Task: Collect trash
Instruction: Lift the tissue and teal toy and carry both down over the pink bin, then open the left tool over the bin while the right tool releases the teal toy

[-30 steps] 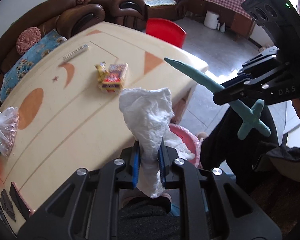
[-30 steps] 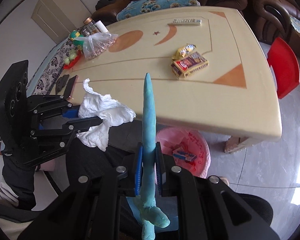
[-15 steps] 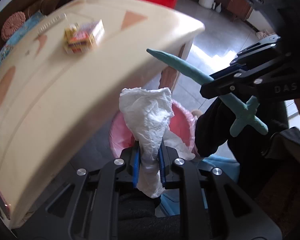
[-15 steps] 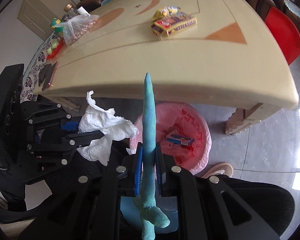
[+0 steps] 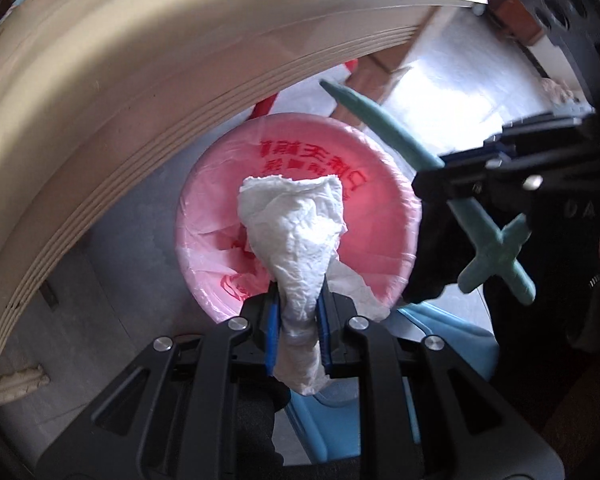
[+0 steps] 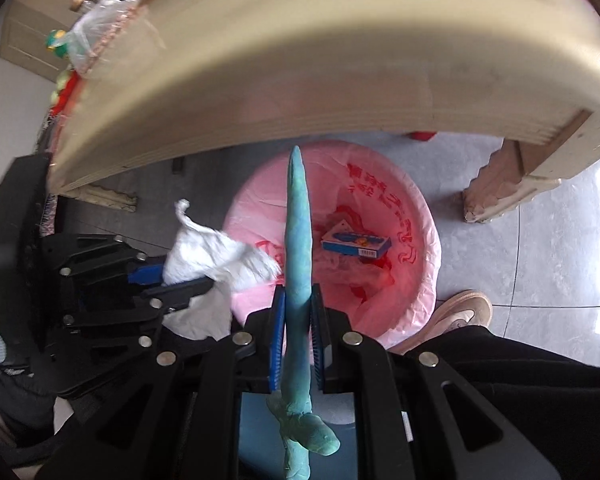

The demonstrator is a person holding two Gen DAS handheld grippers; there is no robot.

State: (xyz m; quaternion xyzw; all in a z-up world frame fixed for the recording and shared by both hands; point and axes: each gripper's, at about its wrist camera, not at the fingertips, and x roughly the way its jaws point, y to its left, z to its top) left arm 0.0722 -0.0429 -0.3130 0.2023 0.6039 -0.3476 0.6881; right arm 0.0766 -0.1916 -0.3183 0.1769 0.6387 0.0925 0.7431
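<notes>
1. Hung over the pink-lined bin [image 5: 400,216], counter edge [image 5: 148,80] close at 12 o'clock.
2. Left gripper [image 5: 298,320] jaws clamped on crumpled tissue [image 5: 300,240]; right gripper [image 6: 298,320] jaws clamped on teal clay sword [image 6: 298,240].
3. Seen from the right wrist only: blue box [image 6: 356,243] inside the bin, shoe [image 6: 460,314] at 4 o'clock.

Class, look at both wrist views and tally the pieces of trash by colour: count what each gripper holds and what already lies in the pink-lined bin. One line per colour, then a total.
White: 1, the crumpled tissue in the left gripper
Teal: 1, the sword-shaped clay piece in the right gripper
Blue: 1, the small box lying in the bin
Total: 3
</notes>
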